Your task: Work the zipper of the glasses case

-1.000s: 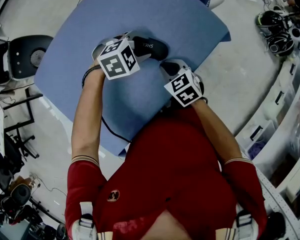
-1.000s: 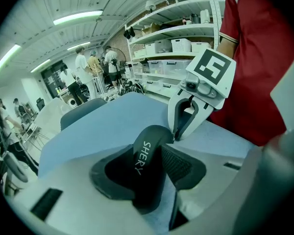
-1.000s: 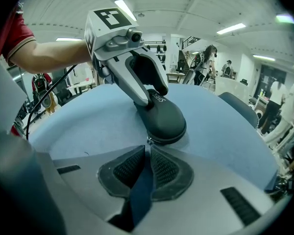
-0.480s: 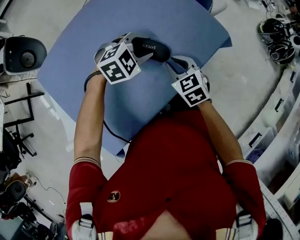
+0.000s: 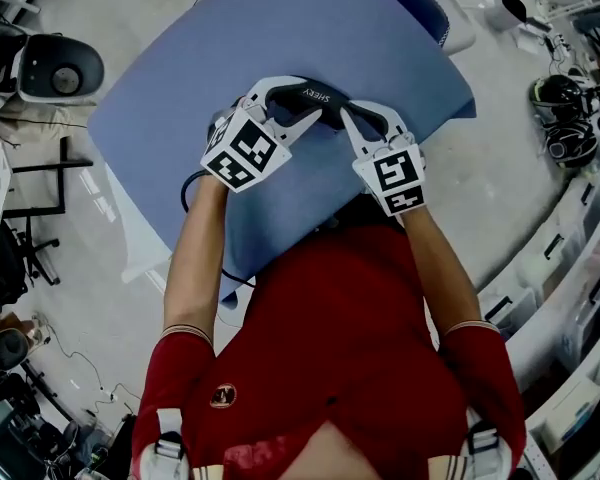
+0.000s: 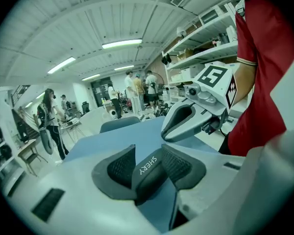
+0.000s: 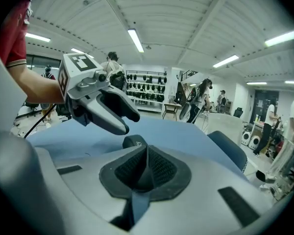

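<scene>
Two grippers meet on one glasses case (image 5: 318,96), the landmark for every position below.

(a) My left gripper (image 5: 305,103) clamps the left part of the case. Both ribbed pads (image 6: 120,166) press on its sides, and its lettered face is turned up between them.

(b) My right gripper (image 5: 352,116) sits at the right end of the case. Its jaws have just been closing, and the pads stand almost together with only a thin dark sliver between them. I cannot tell whether that sliver is the zipper tab. The rounded end of the case shows just beyond the pad tips.

(c) The blue table (image 5: 380,38) lies under the case. No view makes clear whether the case rests on the table or hangs just above it.

Progress, as a judgement: the setup is done, with one gripper bracing the body and the other closed where a tab would sit. The zipper run itself appears not yet made, since no open seam shows along the visible edge of the case. What remains is to confirm the pinch and draw the slider along the edge while the left grip holds firm.

Container: the case is the only one here. None of its inside shows, so I cannot say whether glasses lie in it.
</scene>
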`<state>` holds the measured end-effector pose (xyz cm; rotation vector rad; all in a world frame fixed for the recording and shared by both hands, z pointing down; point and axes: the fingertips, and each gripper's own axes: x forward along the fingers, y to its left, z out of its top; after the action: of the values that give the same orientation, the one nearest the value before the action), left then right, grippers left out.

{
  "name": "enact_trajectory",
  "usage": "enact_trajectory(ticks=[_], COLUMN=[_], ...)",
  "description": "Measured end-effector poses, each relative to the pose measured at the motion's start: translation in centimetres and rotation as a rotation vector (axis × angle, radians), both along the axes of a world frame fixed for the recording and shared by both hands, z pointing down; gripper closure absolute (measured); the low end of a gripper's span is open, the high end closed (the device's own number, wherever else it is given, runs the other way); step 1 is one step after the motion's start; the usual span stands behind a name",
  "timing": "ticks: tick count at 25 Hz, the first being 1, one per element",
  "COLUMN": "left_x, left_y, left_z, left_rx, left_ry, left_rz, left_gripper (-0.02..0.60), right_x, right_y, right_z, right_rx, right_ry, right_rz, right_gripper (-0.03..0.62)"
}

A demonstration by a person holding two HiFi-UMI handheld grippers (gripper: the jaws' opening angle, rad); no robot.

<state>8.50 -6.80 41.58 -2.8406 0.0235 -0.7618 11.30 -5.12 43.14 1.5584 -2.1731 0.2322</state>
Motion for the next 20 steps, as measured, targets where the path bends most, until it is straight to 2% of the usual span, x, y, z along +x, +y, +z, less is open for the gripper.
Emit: enact_trajectory(ticks=[4, 9, 20], left_x=[0.3, -2.0, -5.5], left_y=[0.1, -0.2, -0.7], left_z=[-1.5, -4.8, -8.6], left_rx=[-0.007, -0.021, -0.030], left_ry=[0.074, 0.181, 0.410], left_rz=[-0.136, -0.284, -0.542], left_gripper=[0.420, 0.430, 0.534], right_x=[0.8, -1.2, -4.8], right_y=[-0.5, -1.8, -2.5], right_z=[-1.7, -4.0, -7.9], right_rx=[0.068, 0.124, 0.225], right_ry=[-0.036, -0.081, -0.195], right_rz=[-0.030, -0.096, -0.237], right_gripper=[0.589, 0.594, 0.594])
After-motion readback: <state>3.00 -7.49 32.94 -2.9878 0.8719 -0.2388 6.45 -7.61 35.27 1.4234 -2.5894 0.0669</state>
